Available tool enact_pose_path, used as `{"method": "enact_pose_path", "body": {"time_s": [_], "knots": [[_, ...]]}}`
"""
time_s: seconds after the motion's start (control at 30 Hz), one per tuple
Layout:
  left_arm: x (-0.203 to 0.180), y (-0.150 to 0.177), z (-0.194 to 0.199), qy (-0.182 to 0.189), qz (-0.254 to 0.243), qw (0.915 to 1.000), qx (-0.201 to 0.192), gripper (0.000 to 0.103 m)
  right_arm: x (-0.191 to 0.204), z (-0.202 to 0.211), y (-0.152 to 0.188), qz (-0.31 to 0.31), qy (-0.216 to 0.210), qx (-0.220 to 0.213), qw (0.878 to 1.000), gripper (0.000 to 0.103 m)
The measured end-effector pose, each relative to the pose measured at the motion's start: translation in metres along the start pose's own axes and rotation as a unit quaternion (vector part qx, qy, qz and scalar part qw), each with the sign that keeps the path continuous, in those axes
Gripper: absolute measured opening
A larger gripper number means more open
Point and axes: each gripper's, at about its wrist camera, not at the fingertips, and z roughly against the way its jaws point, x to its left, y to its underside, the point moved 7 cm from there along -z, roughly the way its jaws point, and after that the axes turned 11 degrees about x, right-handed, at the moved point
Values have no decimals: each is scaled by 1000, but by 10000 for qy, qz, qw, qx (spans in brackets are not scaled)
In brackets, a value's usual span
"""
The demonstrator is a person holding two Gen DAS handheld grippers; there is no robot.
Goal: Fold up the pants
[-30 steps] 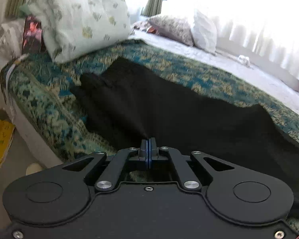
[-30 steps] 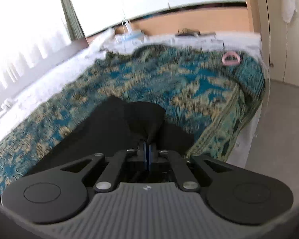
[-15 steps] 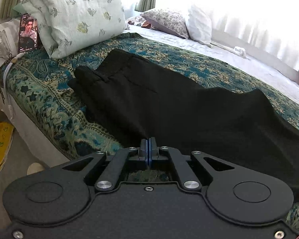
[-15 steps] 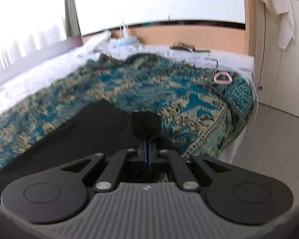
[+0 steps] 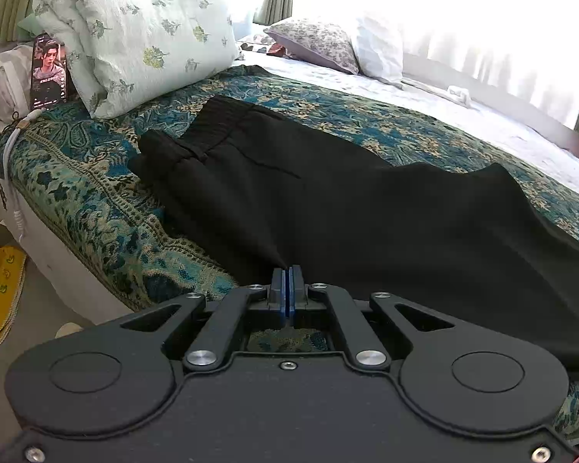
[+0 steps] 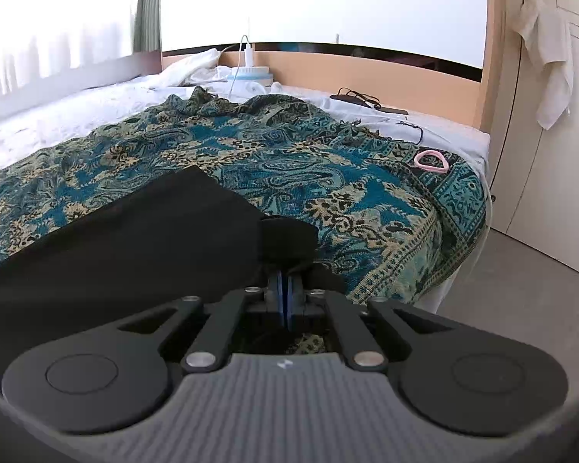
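Note:
Black pants lie lengthwise on a teal paisley bedspread, waistband at the far left near the pillows. My left gripper is shut on the near edge of the pants, and the cloth rises in a taut ridge to its tips. In the right wrist view the leg end of the pants lies across the bedspread. My right gripper is shut on a bunched corner of the hem, held just above the bed near its edge.
Folded floral quilts and a phone sit at the head of the bed, with pillows behind. A pink ring lies near the bed's corner. A wardrobe stands at the right, floor below.
Both grippers have kept their hold and pulled the pants back toward the near edge. The cloth has come down from a lifted drape and lies flatter and straighter on the bedspread.

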Motion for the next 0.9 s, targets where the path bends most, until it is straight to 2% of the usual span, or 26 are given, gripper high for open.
{"method": "enact_pose_path", "body": {"time_s": [0.13, 0.17, 0.23, 0.3, 0.33, 0.37, 0.4, 0.6, 0.7, 0.8, 0.9], "knots": [[0, 0, 0, 1, -59, 10000, 3, 2, 3, -1, 2, 146, 107, -73, 9998, 6], [1, 0, 0, 2, -60, 10000, 2, 3, 3, -1, 3, 162, 152, -98, 9997, 23], [1, 0, 0, -1, -58, 10000, -11, 3, 5, -1, 4, 237, 189, -146, 9994, 26], [0, 0, -1, -13, -95, 10000, -16, 3, 9, 5, 4, 319, 92, -210, 9992, 46], [0, 0, -1, -16, -112, 9999, -23, 3, 13, 10, 4, 324, -10, -274, 9991, 53], [0, 0, -1, -14, -121, 9999, -27, 3, 15, 16, 4, 317, -83, -351, 9988, 65], [1, 0, -1, -6, -132, 9999, -27, 3, 18, 24, 4, 294, -94, -472, 9984, 72], [2, 1, -2, 33, -136, 9999, -32, 4, 46, 68, 5, 293, -486, -982, 9936, 78], [2, 2, -2, 37, -173, 9998, -69, 4, 83, 97, 19, 441, -973, -1149, 9876, 80], [2, 3, -3, 53, -206, 9997, -98, 4, 134, 124, 44, 957, -1589, -1228, 9750, 82], [3, 4, -3, 82, -210, 9997, -122, 4, 186, 150, 79, 1507, -2162, -1263, 9563, 83]]}}
